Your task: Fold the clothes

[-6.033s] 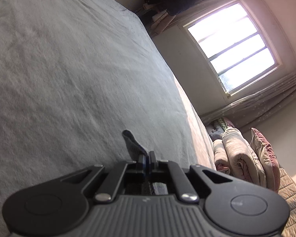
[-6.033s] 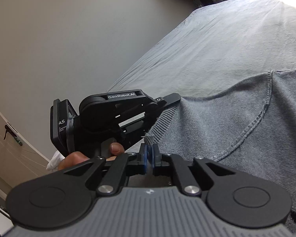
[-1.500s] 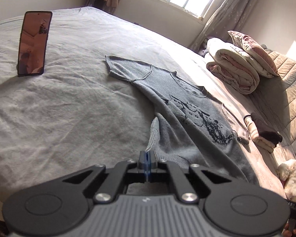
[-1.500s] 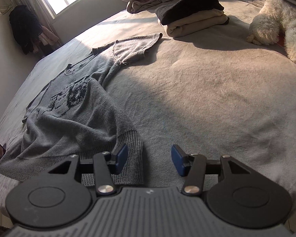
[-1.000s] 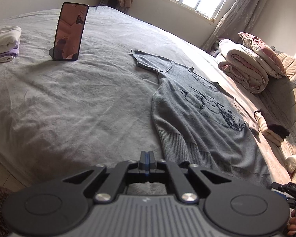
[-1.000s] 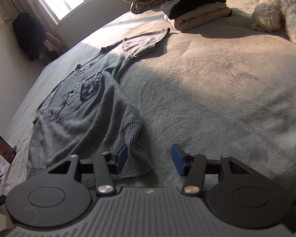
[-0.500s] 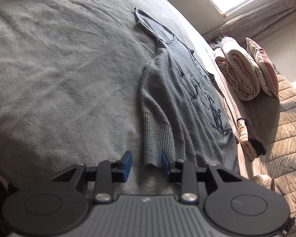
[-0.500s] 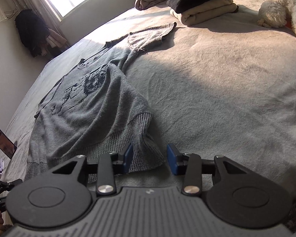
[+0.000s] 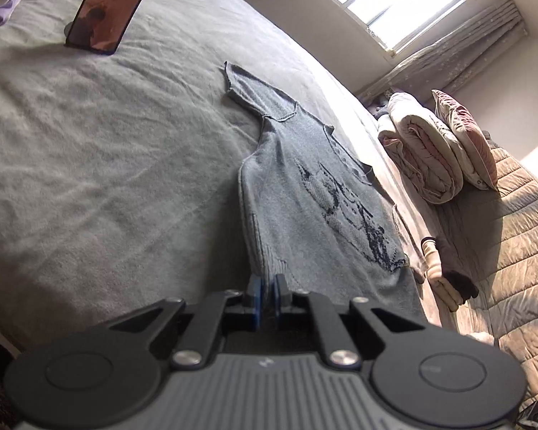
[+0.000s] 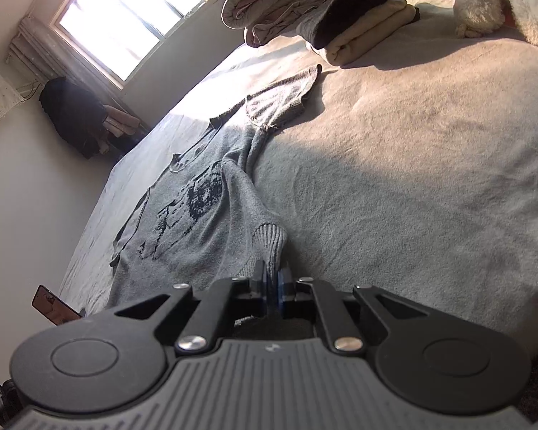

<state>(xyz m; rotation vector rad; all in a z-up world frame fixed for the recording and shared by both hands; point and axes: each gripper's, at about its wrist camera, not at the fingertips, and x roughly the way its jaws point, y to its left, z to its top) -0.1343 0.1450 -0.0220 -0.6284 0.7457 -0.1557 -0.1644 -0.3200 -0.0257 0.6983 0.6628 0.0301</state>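
Both pairs of fingers, apart a moment ago, are closing on the hem corners.
The left gripper (image 9: pixel 265 295) and right gripper (image 10: pixel 272 283) each pinch the ribbed hem of the grey knitted printed sweater (image 9: pixel 305 193), spread flat on the grey bed (image 9: pixel 89 143); next, probably lift the hem toward the collar together.

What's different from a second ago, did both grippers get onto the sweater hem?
Yes. The left gripper, then shut on nothing, opened and is closing on the near hem corner of the grey sweater. The right gripper, then open beside the hem, is closing on the other ribbed corner. The sweater remains spread on the bed; phone and folded stack unmoved.
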